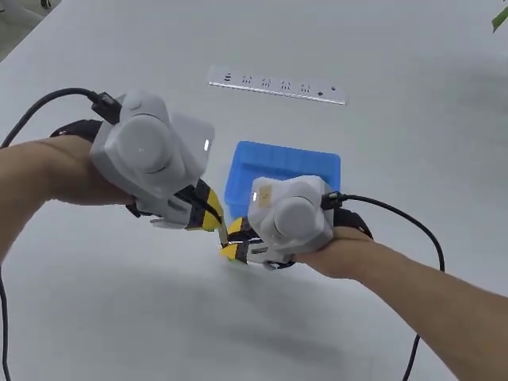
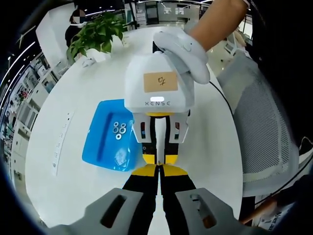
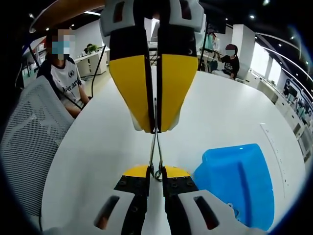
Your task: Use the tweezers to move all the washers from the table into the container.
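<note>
well, white table [image 1: 95, 302], open office [image 2: 146, 10]; small metal washers [image 2: 119, 130] lay in the blue plastic container [image 1: 278, 163] just beside the left gripper [image 3: 154, 128] and right gripper [image 3: 155, 174], tip to tip, both clamped on thin metal tweezers [image 3: 154, 148].

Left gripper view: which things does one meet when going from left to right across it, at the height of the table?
In order: power strip → blue container → right gripper → mesh chair back.
</note>
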Motion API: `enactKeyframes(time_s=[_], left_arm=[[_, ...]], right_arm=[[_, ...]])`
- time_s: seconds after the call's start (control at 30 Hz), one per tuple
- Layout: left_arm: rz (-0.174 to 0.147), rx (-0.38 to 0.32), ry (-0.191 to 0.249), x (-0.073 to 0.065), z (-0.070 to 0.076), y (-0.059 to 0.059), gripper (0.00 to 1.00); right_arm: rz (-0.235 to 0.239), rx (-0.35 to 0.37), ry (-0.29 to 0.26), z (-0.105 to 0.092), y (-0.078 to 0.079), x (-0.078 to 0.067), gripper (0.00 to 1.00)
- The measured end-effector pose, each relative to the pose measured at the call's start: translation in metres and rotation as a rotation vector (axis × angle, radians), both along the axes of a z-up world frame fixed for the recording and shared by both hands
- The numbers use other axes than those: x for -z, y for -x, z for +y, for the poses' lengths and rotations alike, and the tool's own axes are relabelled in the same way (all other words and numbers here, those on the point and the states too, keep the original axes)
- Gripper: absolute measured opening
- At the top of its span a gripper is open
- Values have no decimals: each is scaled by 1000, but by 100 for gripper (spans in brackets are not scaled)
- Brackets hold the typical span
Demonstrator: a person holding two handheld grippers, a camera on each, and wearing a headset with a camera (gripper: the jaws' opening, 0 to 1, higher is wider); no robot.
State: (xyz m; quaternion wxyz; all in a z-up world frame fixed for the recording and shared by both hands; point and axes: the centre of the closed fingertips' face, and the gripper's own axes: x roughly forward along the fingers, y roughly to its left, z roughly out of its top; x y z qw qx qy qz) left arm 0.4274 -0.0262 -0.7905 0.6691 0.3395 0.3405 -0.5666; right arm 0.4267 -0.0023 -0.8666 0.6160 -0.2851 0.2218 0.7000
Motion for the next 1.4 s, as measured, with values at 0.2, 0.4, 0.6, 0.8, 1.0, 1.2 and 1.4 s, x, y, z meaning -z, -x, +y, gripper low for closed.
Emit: enactKeyframes(time_s=[0.2, 0.4, 0.6, 0.8, 1.0, 1.2, 1.4], left_arm=[[11, -12, 3, 0, 2, -1, 5], [20, -21, 1, 1, 4, -1, 5], [21, -21, 10, 1, 2, 0, 5], [21, -18, 20, 1, -2, -1, 5], [21, -19, 20, 1, -1, -1, 5], [23, -19, 17, 0, 0, -1, 5], [23, -14, 10, 0, 0, 1, 5]], right_arm=[[4, 2, 4, 1, 0, 1, 12], [10, 1, 10, 2, 0, 1, 11], [27, 2, 15, 0, 1, 2, 10], [41, 9, 19, -1, 1, 2, 10], [47, 12, 22, 0, 2, 2, 9], [41, 13, 23, 0, 1, 1, 9], [26, 1, 31, -1, 3, 1, 9]])
